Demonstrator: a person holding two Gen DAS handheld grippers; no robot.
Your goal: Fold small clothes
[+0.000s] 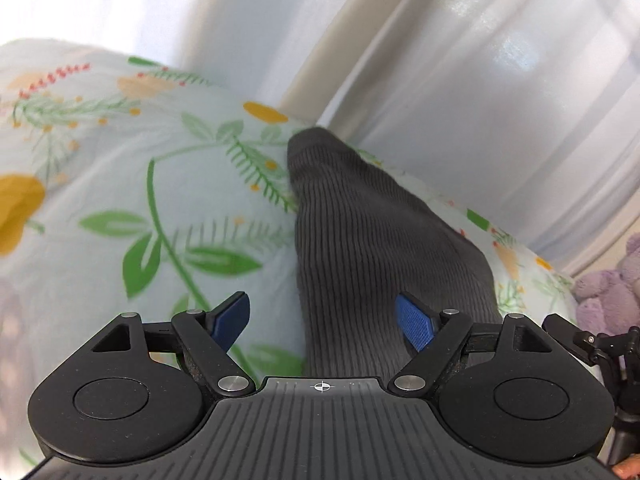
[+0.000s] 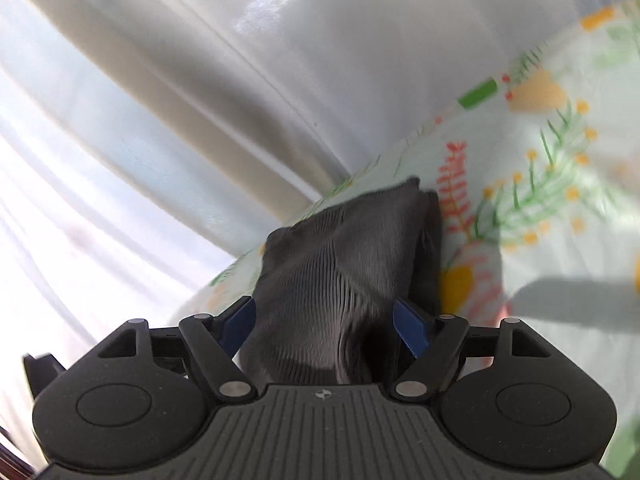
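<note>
A dark grey ribbed sock (image 1: 352,240) lies stretched out on a floral bed sheet (image 1: 120,184). In the left wrist view my left gripper (image 1: 324,320) is open, its blue pads (image 1: 414,326) wide apart, with the near end of the sock lying between them. In the right wrist view the sock (image 2: 340,276) looks bunched or folded over, and my right gripper (image 2: 326,324) is open with the sock between its blue pads (image 2: 410,330). The sock's near ends are hidden under the gripper bodies.
White sheer curtains (image 1: 480,80) hang right behind the bed edge; they also show in the right wrist view (image 2: 160,100). A purple plush toy (image 1: 608,292) sits at the right on the bed. The floral sheet (image 2: 540,200) spreads to the right.
</note>
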